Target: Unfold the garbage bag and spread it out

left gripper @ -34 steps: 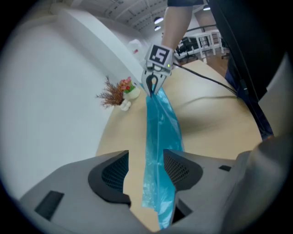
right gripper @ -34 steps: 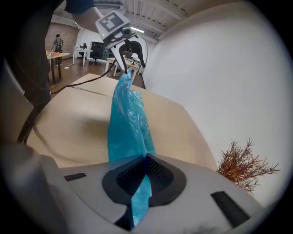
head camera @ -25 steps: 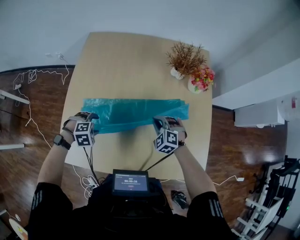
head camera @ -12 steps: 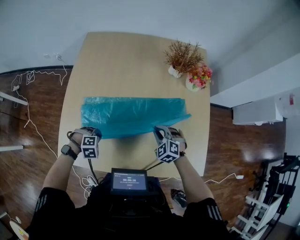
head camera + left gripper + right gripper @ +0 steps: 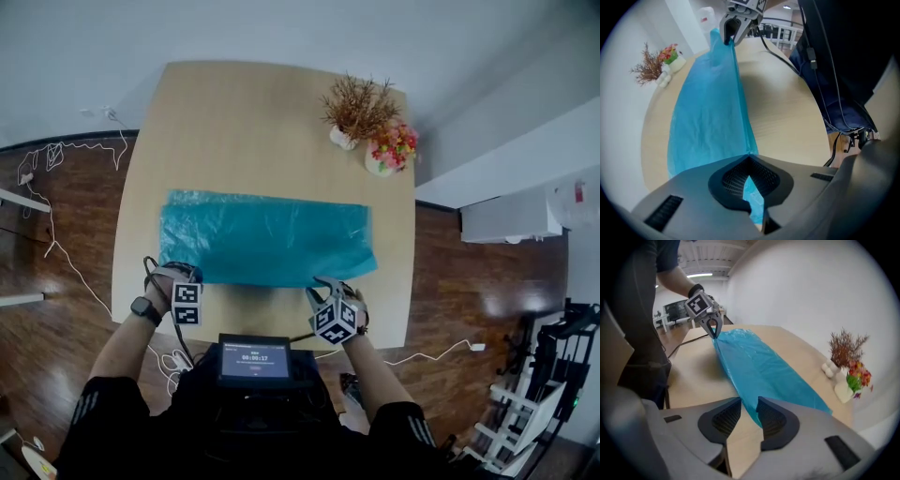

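bag point(image 5: 267, 236): thin crinkled teal film, flat; left hand-held gripper point(image 5: 749, 161): pinching corner; right hand-held gripper point(image 5: 749, 401): jaws just opening round edge

garbage bag point(image 5: 267, 237) pulled wider; right gripper point(image 5: 320, 284) jaws opening

On the right gripper point(image 5: 749, 401) the jaws have just been opening, apart around a corner of the garbage bag point(image 5: 764, 371) on the counter point(image 5: 696, 376).
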`<state>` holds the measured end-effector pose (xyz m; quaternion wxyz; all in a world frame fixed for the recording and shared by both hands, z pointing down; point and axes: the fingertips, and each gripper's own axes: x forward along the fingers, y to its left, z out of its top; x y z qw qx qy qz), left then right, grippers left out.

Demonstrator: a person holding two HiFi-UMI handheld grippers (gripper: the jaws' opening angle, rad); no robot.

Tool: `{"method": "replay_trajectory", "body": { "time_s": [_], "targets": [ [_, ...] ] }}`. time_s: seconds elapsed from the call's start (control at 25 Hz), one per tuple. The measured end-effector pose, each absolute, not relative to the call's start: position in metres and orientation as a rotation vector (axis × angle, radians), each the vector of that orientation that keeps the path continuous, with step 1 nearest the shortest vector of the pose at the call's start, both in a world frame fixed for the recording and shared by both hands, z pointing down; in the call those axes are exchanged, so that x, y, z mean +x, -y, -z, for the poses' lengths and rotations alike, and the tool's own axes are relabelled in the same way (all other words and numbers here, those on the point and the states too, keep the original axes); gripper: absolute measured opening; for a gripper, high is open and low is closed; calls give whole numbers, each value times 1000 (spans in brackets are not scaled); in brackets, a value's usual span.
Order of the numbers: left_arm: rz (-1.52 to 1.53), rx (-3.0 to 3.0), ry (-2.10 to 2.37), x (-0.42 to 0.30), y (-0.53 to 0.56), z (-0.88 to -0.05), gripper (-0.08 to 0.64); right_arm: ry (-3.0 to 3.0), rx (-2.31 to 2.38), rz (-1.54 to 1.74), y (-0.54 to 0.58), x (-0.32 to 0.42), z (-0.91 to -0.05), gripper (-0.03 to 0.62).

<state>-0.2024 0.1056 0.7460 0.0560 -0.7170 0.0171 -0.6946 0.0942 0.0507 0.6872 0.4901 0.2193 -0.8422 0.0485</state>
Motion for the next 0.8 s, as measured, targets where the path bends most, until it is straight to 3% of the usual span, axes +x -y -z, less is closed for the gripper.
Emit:
{"method": "replay_trajectory", "body": {
  "time_s": [0.2,0.52,0.8],
  "targets": [
    [2152,-2130,-26,-207,-113,-764,1,2034,619,-341,-73,119,-698,197],
    [2176,-2168,-65,-208,-118,-776,1,2042,688,-564,-100,145,-685,212],
    [2171,-2162,-73,-208,-118,-777,0,2093,798,-502,-62,167,-643,213]
  ]
}}
